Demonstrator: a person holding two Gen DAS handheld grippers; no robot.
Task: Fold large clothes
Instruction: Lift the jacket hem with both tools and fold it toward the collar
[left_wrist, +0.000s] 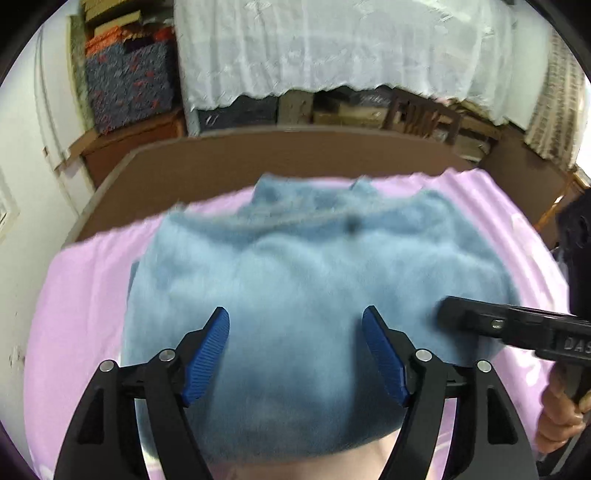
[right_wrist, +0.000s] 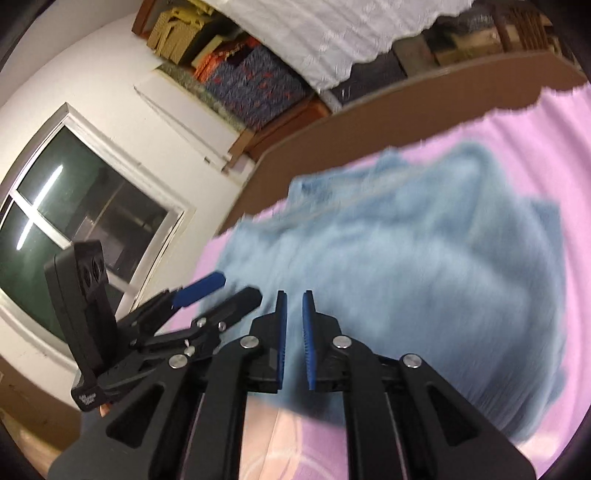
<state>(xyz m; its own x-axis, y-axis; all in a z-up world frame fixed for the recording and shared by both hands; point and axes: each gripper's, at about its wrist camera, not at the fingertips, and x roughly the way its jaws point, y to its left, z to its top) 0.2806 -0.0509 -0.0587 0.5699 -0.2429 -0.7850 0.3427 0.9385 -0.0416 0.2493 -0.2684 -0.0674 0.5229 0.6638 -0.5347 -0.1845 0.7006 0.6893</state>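
Table (left_wrist: 258, 155): brown top, its far part bare beyond the sheet.
Sheet (left_wrist: 81, 280): pink cloth spread over the near part of the table, rippled at its far edge.
Sweater (left_wrist: 295, 266): fluffy light-blue garment lying on the pink sheet in a rounded, bunched heap; collar end points toward the far table edge; blurred in both views.
Background: white lace cloth (left_wrist: 332, 44) hanging over stacked boxes; patterned blue bin (left_wrist: 129, 88) at left; dark window (right_wrist: 74, 206) in the white wall.
Left gripper (left_wrist: 295, 354): jaws stand wide apart over the near part of the sweater; blue pads (left_wrist: 207, 354) clear of the fabric, nothing pinched between them.
Right gripper (right_wrist: 294, 339): jaws drawn to a narrow slot above the sweater's near-left edge; no cloth seen caught between the pads (right_wrist: 281, 332).
Hand (left_wrist: 561, 417): gripping the right gripper's handle at the right edge of the left wrist view.
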